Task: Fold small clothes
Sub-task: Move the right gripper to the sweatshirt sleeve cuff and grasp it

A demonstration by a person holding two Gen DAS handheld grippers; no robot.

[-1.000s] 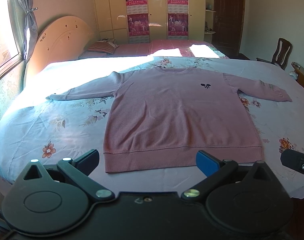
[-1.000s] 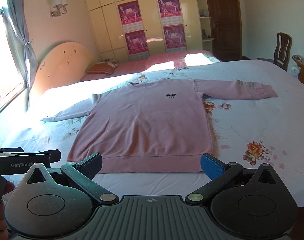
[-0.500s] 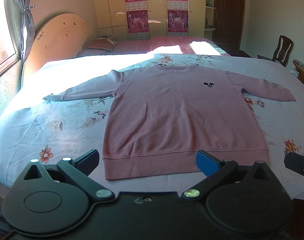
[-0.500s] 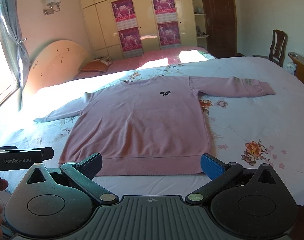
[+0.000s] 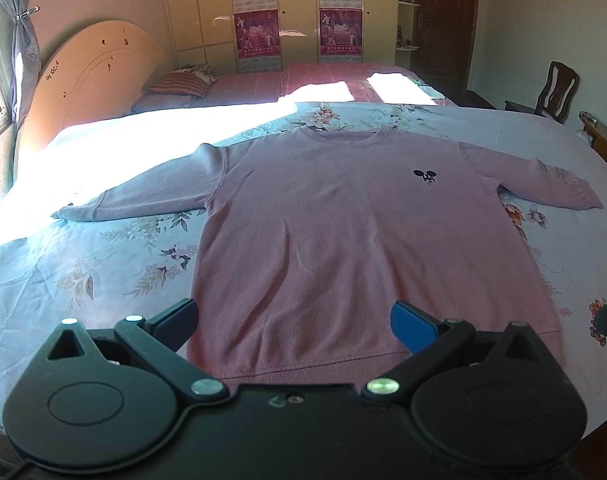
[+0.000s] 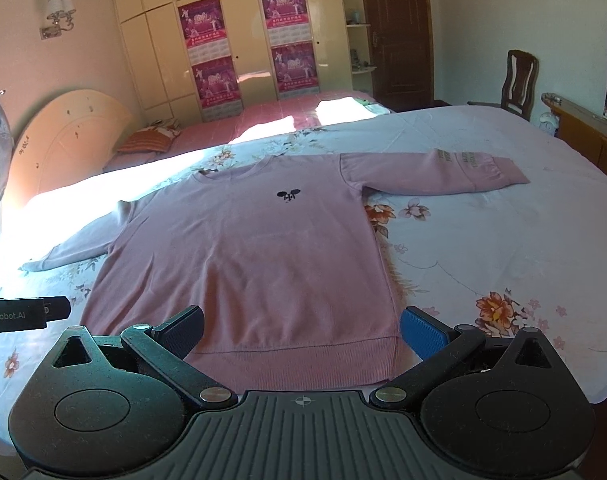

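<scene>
A pink long-sleeved sweater (image 5: 343, 240) lies flat and face up on the floral bedsheet (image 5: 103, 272), sleeves spread to both sides, a small black emblem on its chest. It also shows in the right wrist view (image 6: 247, 264). My left gripper (image 5: 293, 322) is open and empty, hovering just above the sweater's bottom hem. My right gripper (image 6: 301, 330) is open and empty, above the hem toward its right corner. The left gripper's body (image 6: 19, 314) shows at the left edge of the right wrist view.
The bed has a rounded wooden headboard (image 5: 91, 80) at the left. A second bed with a pink cover (image 5: 303, 84) and a pillow lies behind. A wardrobe with posters (image 6: 243, 52), a dark door and a wooden chair (image 6: 519, 80) stand at the back right.
Both grippers have moved forward and lower toward the sweater's bottom hem; the sweater looks larger and nearer. Both stay open. The sweater has not moved.
</scene>
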